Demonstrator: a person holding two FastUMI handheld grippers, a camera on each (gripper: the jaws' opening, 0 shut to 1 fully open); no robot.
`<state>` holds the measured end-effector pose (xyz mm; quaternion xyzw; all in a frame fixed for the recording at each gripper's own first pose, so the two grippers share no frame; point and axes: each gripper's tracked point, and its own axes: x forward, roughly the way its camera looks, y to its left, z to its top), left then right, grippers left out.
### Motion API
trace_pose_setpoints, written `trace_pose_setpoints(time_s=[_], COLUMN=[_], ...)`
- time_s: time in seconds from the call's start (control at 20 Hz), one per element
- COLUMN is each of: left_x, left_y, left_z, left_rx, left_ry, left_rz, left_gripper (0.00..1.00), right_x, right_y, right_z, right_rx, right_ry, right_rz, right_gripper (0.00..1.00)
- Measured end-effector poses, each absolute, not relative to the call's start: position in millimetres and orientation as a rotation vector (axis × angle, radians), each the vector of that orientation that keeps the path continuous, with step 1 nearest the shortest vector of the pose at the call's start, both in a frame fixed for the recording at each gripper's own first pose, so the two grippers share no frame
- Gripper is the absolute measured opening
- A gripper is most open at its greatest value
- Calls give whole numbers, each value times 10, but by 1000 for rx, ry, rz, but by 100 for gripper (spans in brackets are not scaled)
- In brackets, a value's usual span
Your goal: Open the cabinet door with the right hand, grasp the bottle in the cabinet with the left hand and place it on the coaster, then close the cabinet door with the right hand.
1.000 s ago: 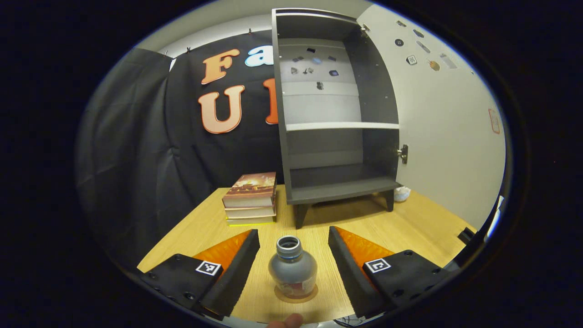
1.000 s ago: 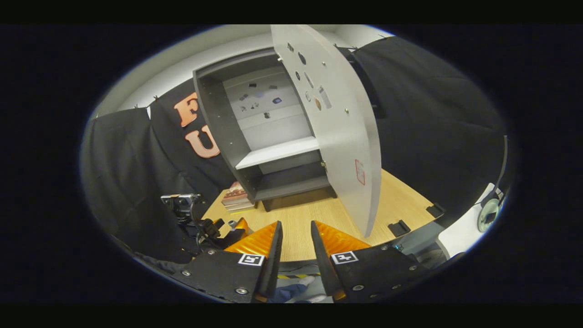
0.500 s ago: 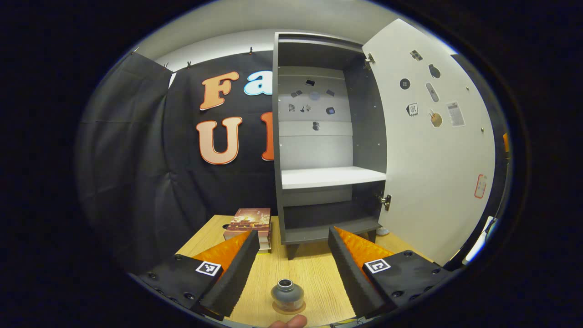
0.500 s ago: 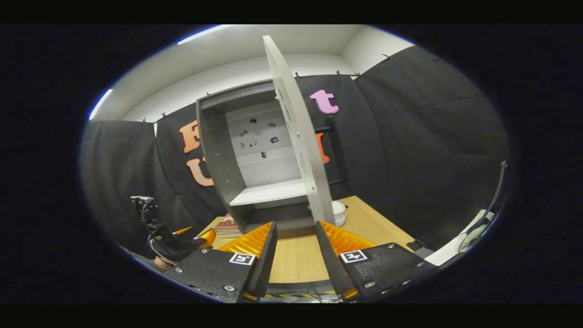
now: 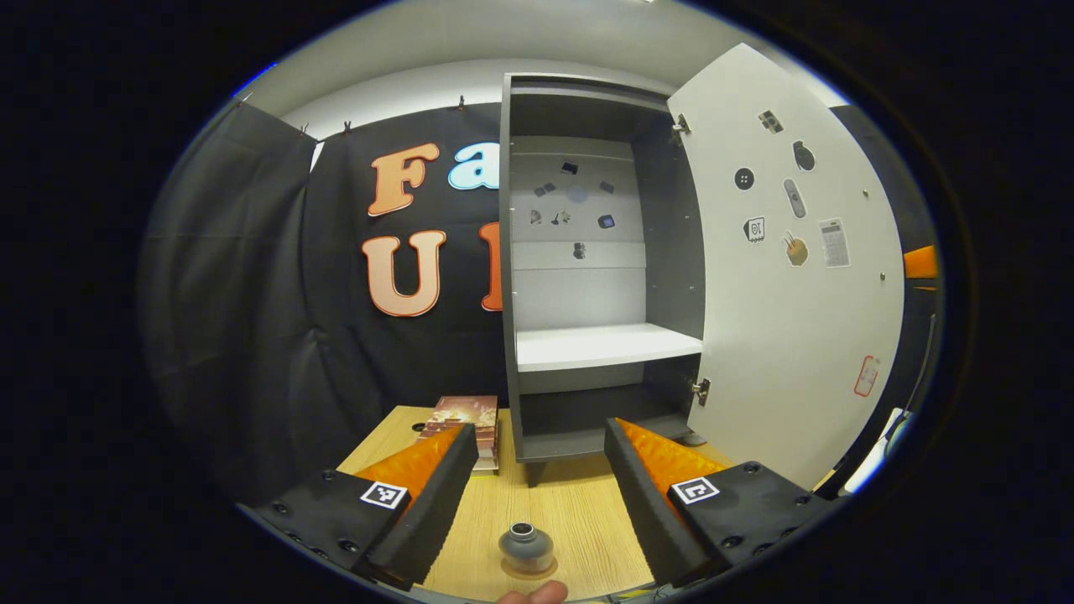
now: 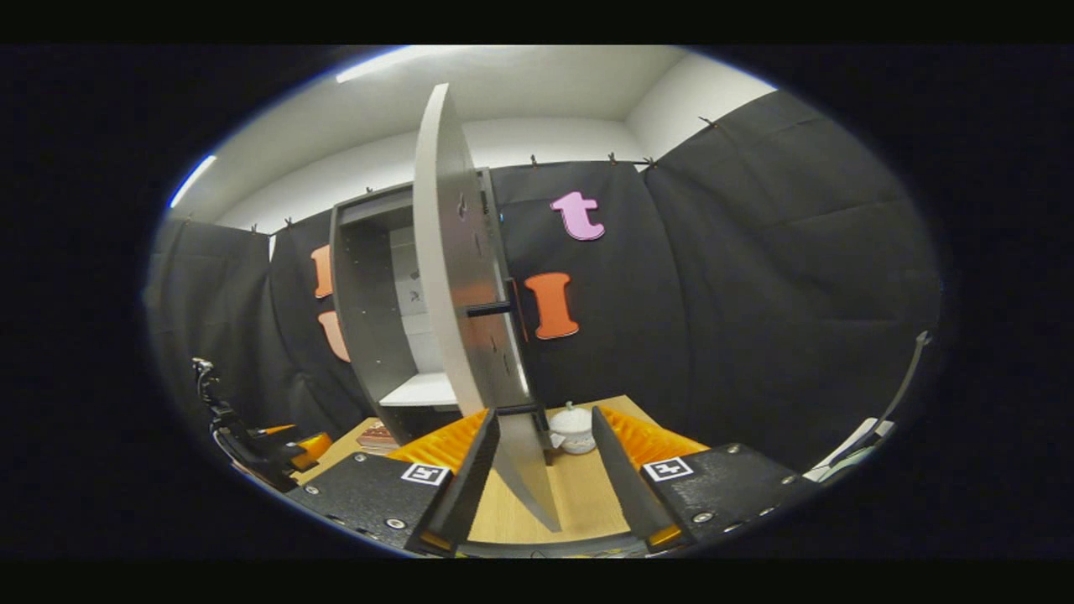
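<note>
Left gripper view: bottle [image 5: 526,546] stands on coaster [image 5: 529,570] between wide-open, empty left gripper [image 5: 541,470] fingers, untouched.

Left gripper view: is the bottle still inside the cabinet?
No: the bottle stands on the coaster on the table, in front of the cabinet, between the open fingers of the left gripper.

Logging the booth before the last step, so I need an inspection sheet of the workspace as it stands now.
Surface: wooden table, bare around the bottle.
Job's things: bottle upright on coaster; cabinet shelves bare; cabinet door open.
Clutter: stack of books left of cabinet; small white jar behind the door.
Grippers: left hand-held gripper open, above and clear of bottle; right hand-held gripper open, door's edge between its fingers.
Cables: nothing seen on the table.
Surroundings: black cloth wall.
</note>
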<state>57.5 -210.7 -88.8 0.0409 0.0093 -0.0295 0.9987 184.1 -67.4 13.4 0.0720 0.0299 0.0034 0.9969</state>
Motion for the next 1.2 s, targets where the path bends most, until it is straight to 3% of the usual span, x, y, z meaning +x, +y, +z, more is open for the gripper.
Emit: trace_pose_setpoints(time_s=[0.1,0.15,0.2,0.25,0.6,0.65,0.8,0.85,0.9,0.95,1.0,1.1,1.15,1.2], left_x=[545,522,493,460,334,350,471,510,543,578,611,720,793,877], left_y=[-2000,-1953,-1900,-1841,-1574,-1583,-1557,-1512,-1464,-1379,-1282,-1065,-959,-863], left_z=[-933,-957,-962,-962,-800,-772,-722,-691,-666,-634,-609,-614,-629,-658], left_rx=[83,83,86,93,140,130,120,122,118,112,109,103,96,86], left_ry=[42,51,56,61,44,38,30,27,21,13,5,6,13,23], left_rz=[-29,-17,-7,8,54,49,23,20,14,11,10,20,26,31], left_gripper=[99,99,99,99,98,98,98,98,98,97,97,97,97,97], right_x=[1858,1858,1829,1844,1875,1873,1889,1879,1884,1877,1889,1940,1942,1971], right_y=[-671,-671,-650,-611,-320,-275,-100,-40,21,75,109,185,236,274], right_z=[114,109,109,111,138,142,145,137,126,122,116,88,97,95], right_rx=[149,154,168,175,207,214,223,225,226,227,225,224,216,199], right_ry=[68,75,77,72,58,57,62,67,70,71,73,89,87,80], right_rz=[16,19,25,36,129,141,188,206,219,227,229,227,236,242], right_gripper=[71,63,82,63,63,72,63,72,72,63,63,72,63,72])
